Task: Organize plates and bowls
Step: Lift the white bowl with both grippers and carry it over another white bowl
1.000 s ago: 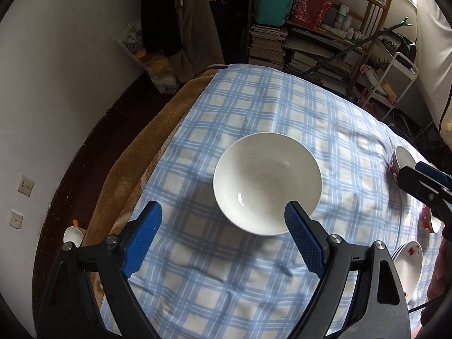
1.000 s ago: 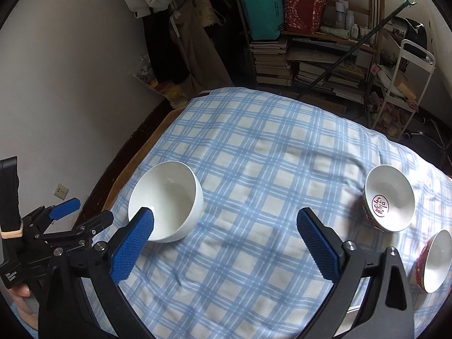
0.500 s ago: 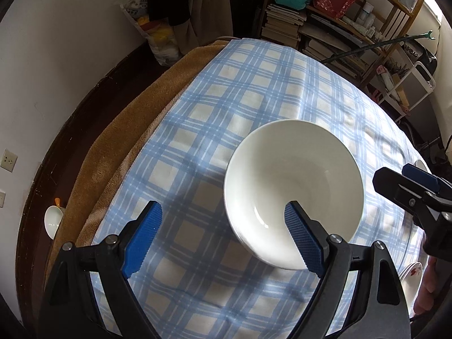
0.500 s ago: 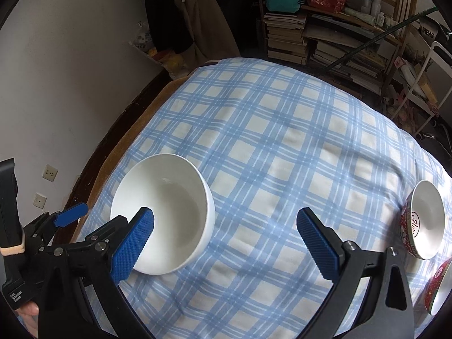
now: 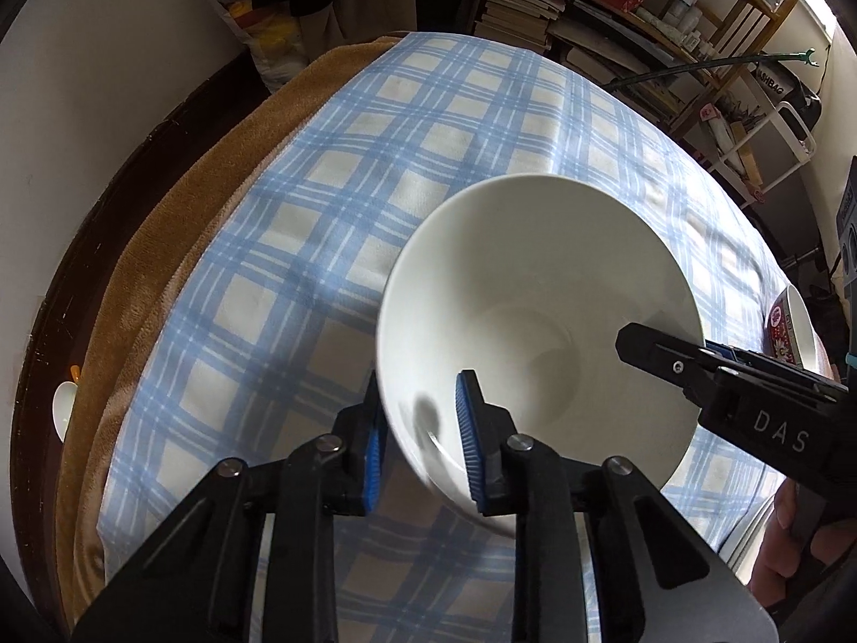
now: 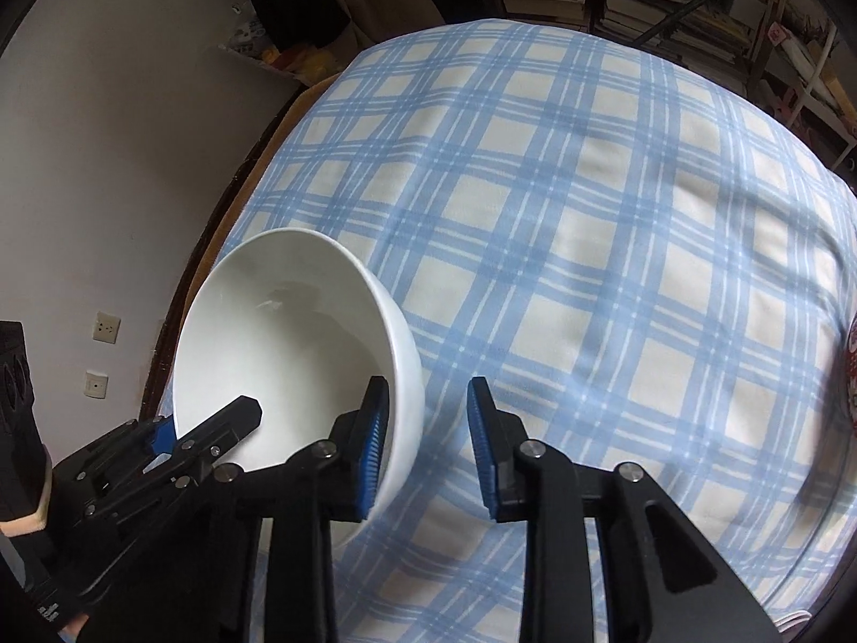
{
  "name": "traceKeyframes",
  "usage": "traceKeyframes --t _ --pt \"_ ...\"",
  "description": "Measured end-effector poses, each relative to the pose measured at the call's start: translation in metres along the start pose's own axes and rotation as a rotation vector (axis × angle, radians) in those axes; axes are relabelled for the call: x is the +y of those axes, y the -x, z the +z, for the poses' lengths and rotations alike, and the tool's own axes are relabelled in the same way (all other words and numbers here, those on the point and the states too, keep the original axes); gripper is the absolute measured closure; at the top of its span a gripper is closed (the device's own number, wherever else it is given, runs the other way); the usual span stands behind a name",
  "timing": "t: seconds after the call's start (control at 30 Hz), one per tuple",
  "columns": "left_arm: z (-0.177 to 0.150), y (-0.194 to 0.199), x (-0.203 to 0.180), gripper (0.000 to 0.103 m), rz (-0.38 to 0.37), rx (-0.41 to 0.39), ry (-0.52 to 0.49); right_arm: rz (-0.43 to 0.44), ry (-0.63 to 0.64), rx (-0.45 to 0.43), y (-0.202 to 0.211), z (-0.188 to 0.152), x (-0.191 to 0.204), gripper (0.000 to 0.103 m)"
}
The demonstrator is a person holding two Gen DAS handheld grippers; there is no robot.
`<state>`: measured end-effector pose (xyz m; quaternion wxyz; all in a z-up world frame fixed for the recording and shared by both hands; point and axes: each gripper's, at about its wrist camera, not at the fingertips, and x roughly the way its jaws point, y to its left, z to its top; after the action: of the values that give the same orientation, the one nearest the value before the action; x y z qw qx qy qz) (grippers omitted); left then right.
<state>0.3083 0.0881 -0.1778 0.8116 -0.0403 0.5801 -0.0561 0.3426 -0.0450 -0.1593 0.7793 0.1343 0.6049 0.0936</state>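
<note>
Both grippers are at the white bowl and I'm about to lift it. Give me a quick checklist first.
1. Left gripper straddles the white bowl rim: ok, one pad inside, one outside.
2. Right gripper straddles the opposite rim: ok, same arrangement.
3. Pads pressing on the wall: not ok. Both sets of jaws are closing, and a gap shows beside the wall in each.
4. Bowl empty: ok, nothing inside.
5. Bowl base flat on the checked cloth: cannot tell, the base is hidden.
6. Red-patterned bowl apart from the white one: ok, it stands off to the right.
</note>
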Motion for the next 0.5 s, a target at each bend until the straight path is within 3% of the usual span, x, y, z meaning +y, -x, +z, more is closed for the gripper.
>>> traceKeyframes --t 0.1,0.27,0.5 --pt "-0.001 0.002 0.003 0.086 -0.019 -0.009 0.016 0.01 0.0 -0.011 0.0 -0.003 0.004 0.088" --pt "-0.002 0.007 0.008 0.088 -0.058 -0.013 0.047 -0.022 0.021 -0.026 0.005 -0.008 0.008 0.089" --pt "-0.013 0.026 -0.013 0.088 -0.077 -0.03 0.002 -0.029 0.008 -0.038 0.026 -0.033 -0.005 0.089"
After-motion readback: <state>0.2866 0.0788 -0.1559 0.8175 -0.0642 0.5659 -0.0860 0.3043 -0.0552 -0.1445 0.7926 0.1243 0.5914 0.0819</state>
